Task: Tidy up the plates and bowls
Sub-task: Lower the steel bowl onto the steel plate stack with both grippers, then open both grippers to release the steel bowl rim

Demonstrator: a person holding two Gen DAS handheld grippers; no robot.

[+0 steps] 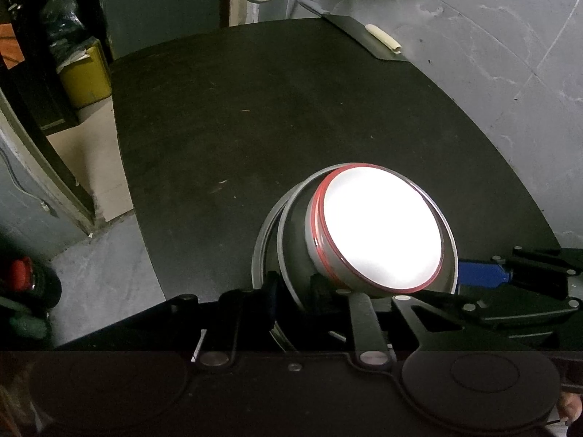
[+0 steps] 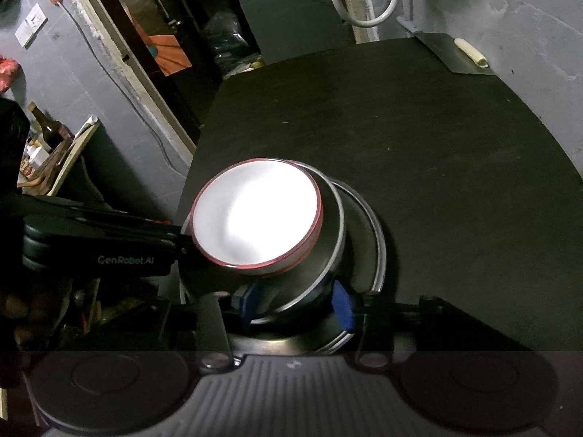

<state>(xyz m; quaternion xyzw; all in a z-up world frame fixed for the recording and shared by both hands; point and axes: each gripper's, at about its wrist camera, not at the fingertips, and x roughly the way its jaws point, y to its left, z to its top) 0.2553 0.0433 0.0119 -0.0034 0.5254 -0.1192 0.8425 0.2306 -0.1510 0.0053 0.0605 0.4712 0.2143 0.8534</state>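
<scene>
A white bowl with a red rim [image 1: 379, 229] [image 2: 255, 215] sits inside a steel bowl [image 1: 291, 240] [image 2: 329, 255], which rests on a steel plate [image 1: 260, 251] [image 2: 377, 247] on the black table. The stack stands near the table's front edge. My left gripper [image 1: 295, 287] straddles the steel bowl's rim with a small gap, its dark fingers not pressing on it. It reaches in from the left in the right wrist view [image 2: 182, 240]. My right gripper [image 2: 296, 302] stands open, blue pads [image 2: 342, 306] wide apart on either side of the steel bowl's near rim. Its blue pad [image 1: 481, 273] shows at the stack's right.
The black table [image 1: 255, 116] [image 2: 419, 127] stretches away behind the stack. A dark metal sheet [image 1: 364, 36] [image 2: 444, 54] with a cream roll [image 1: 384, 38] [image 2: 472, 52] lies at its back right corner. A yellow box [image 1: 85, 76] and bottles [image 2: 49, 127] stand off the table's left side.
</scene>
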